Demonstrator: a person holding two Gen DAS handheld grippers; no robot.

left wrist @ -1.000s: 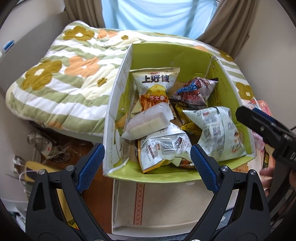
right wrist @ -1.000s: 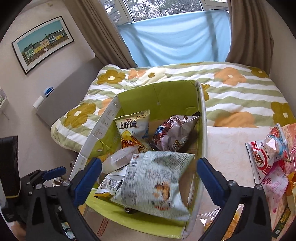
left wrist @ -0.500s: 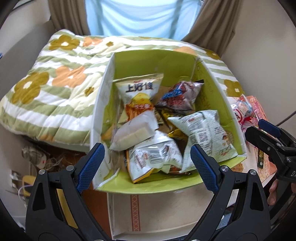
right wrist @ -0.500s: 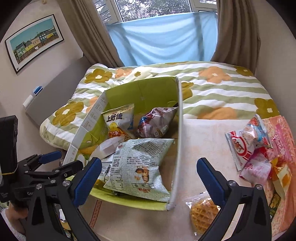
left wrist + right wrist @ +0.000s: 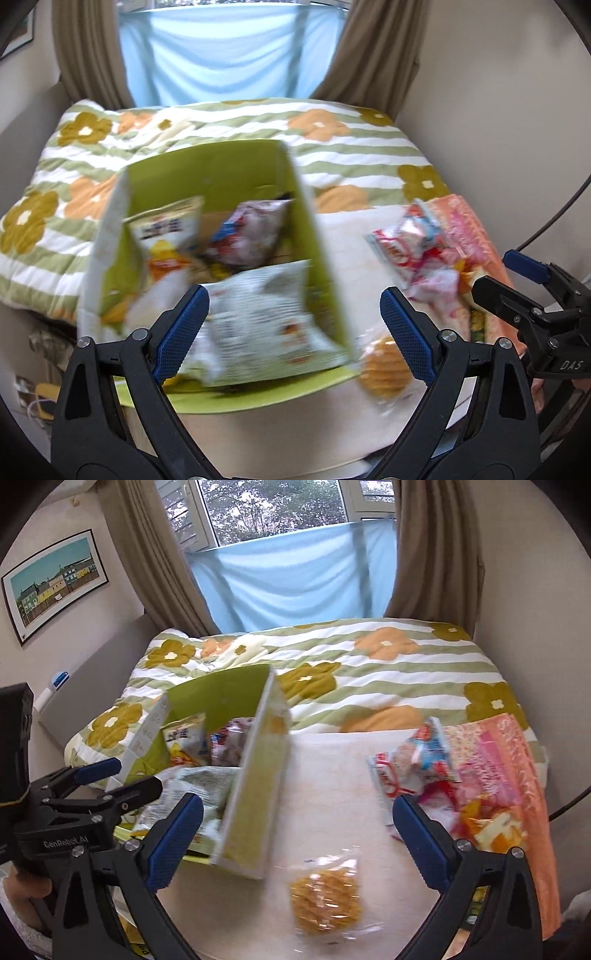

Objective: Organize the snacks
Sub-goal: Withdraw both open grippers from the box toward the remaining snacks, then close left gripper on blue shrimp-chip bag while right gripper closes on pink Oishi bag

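Note:
A green cardboard box (image 5: pixel 221 173) (image 5: pixel 255 794) holds several snack bags, with a grey-white bag (image 5: pixel 266 314) on top at the front. A clear bag of golden waffle snacks (image 5: pixel 325 901) (image 5: pixel 384 369) lies on the beige table just right of the box. A heap of red, white and pink snack packs (image 5: pixel 424 768) (image 5: pixel 417 247) lies at the right. My left gripper (image 5: pixel 293 332) is open and empty over the box's front right corner. My right gripper (image 5: pixel 297 842) is open and empty above the waffle bag.
A bed with a green-striped flower quilt (image 5: pixel 369 664) lies behind the table. A pink-orange printed sheet (image 5: pixel 509 775) lies under the heap at the right. Curtains and a blue cloth cover the window behind. The table's bare top (image 5: pixel 332 786) lies between box and heap.
Both grippers have swung to the right, away from the box and toward the loose snacks. The waffle bag and the heap have come further into both views. Both stay open.

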